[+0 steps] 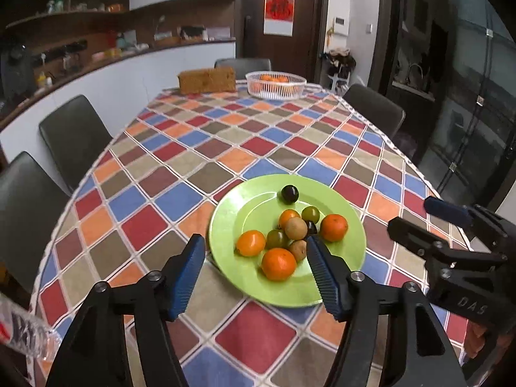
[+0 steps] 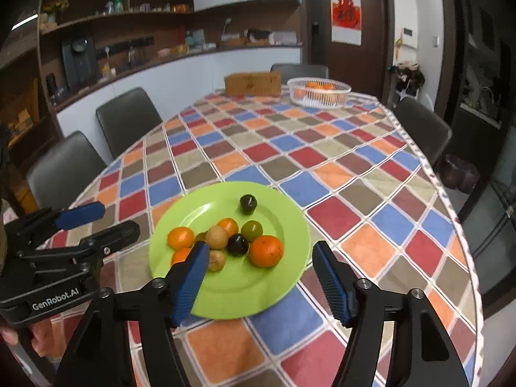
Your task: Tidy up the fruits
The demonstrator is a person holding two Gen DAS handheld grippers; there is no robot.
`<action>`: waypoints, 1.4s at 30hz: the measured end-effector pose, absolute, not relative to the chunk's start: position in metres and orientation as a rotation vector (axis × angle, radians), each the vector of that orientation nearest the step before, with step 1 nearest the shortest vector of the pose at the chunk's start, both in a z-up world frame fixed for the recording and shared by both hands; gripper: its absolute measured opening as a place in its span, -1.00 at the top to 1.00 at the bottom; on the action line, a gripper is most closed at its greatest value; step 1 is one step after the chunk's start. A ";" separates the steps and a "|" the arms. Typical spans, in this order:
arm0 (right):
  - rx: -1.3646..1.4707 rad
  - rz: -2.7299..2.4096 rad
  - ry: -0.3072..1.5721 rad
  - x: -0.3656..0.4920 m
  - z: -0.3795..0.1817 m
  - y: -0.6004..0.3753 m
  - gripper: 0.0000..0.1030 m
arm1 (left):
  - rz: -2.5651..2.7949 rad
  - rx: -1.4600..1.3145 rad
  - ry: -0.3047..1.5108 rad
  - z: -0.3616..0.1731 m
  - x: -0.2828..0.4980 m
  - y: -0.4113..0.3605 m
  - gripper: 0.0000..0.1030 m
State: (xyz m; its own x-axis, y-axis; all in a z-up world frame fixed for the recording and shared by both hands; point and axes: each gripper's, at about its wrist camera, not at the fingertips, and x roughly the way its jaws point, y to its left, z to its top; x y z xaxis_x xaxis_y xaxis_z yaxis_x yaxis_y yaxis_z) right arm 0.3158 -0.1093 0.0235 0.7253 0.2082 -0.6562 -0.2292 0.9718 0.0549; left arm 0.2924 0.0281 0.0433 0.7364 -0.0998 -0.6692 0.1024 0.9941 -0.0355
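Two fruits hide behind the right gripper [image 2: 258, 274]'s left finger [image 2: 190, 277].

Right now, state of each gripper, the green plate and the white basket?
left gripper: open, empty, above the near plate rim
right gripper: open, empty, over the plate
round green plate: flat on the checkered tablecloth, loaded with mixed fruit
white wire basket: upright at the far end, oranges inside
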 end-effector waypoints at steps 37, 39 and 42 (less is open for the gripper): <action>0.015 0.162 0.553 0.138 0.051 -0.141 -0.60 | -0.088 0.042 0.486 0.086 0.114 0.012 -0.92; 0.014 0.165 0.548 0.133 0.052 -0.140 -0.60 | -0.093 0.036 0.474 0.088 0.109 0.013 -0.92; 0.016 0.164 0.541 0.126 0.053 -0.140 -0.60 | -0.098 0.035 0.465 0.089 0.102 0.012 -0.93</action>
